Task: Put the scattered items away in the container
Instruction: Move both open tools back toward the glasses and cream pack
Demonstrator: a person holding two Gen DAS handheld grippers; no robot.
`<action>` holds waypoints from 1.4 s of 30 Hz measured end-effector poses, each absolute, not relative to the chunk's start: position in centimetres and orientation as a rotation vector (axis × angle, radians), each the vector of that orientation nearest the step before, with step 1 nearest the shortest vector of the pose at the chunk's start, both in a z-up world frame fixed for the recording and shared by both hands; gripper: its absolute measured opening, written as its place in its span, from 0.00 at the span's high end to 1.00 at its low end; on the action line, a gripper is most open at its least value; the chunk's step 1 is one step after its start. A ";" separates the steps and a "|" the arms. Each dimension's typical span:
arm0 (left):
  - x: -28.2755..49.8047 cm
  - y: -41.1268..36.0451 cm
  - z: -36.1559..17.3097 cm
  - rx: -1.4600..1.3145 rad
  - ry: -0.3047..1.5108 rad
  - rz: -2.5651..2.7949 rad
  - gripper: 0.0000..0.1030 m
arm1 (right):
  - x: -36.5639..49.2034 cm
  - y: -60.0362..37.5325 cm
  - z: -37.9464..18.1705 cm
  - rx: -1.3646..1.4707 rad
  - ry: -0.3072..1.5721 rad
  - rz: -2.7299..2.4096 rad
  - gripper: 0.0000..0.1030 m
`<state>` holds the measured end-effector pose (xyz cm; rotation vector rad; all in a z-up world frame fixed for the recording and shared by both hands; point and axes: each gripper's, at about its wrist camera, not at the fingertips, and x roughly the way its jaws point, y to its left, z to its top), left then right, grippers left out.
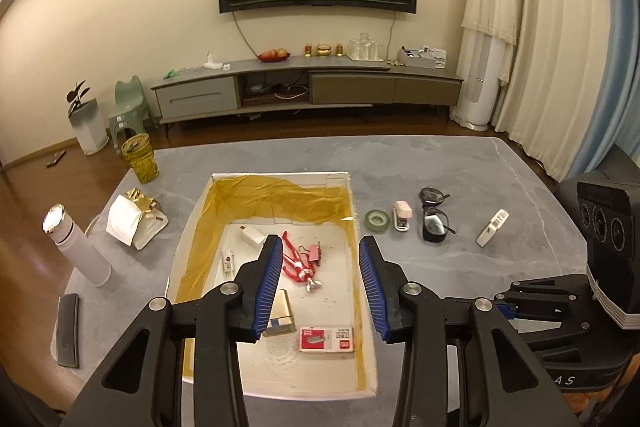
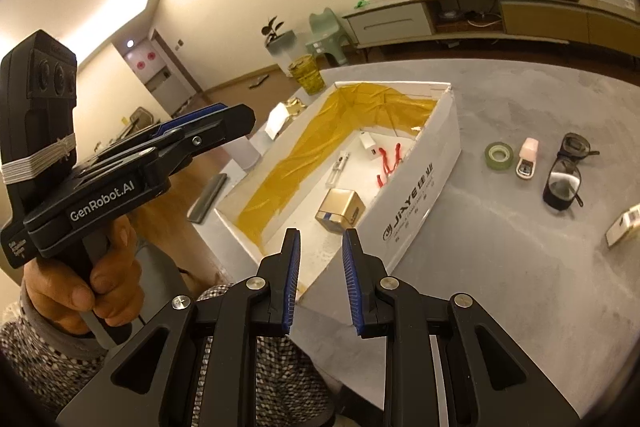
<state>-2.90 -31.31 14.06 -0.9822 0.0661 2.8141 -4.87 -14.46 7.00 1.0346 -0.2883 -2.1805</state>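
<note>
Your left gripper point(image 1: 320, 247) hangs above the white box point(image 1: 362, 367), its fingers point(image 1: 269, 279) spread wide and holding nothing. Your right gripper point(image 2: 320, 239) sits at the near corner of the same box, fingers parted with an empty gap between them. Your left hand point(image 2: 86, 275) grips the handle of the left tool.

Box contents, as seen: a red-and-white figure point(image 1: 298, 263), a pink binder clip point(image 1: 314, 253), a gold box point(image 1: 282, 311), a red staple box point(image 1: 326, 339), a white charger point(image 1: 252, 235) and a small white tube point(image 1: 228, 261). Gold tape lines the inner walls.

Outstanding on the grey bench point(image 1: 460, 171), right of the box: a green tape roll point(image 1: 377, 221), a pink stapler point(image 1: 401, 215) just beside it, dark glasses point(image 1: 434, 215), and a white barcoded item point(image 1: 492, 227) further right, apart from the rest.

Left of the box stand a white bottle point(image 1: 76, 247), a white-and-gold carton point(image 1: 134, 223), a yellow glass point(image 1: 141, 157) and a dark flat case point(image 1: 67, 331).
</note>
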 end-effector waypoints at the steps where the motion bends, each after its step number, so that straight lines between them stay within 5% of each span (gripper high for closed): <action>1: -2.5 -30.8 14.2 -0.971 0.076 2.806 0.60 | -4.4 -14.0 6.9 1.028 -0.297 -2.188 0.76; 34: -3.5 -16.1 6.0 -1.146 0.118 2.551 0.59 | -4.1 1.4 -0.8 1.085 -0.650 -2.350 0.76; 42: -6.4 -14.0 4.7 -1.177 0.092 2.505 0.51 | -5.7 5.5 -1.8 1.110 -0.763 -2.448 0.69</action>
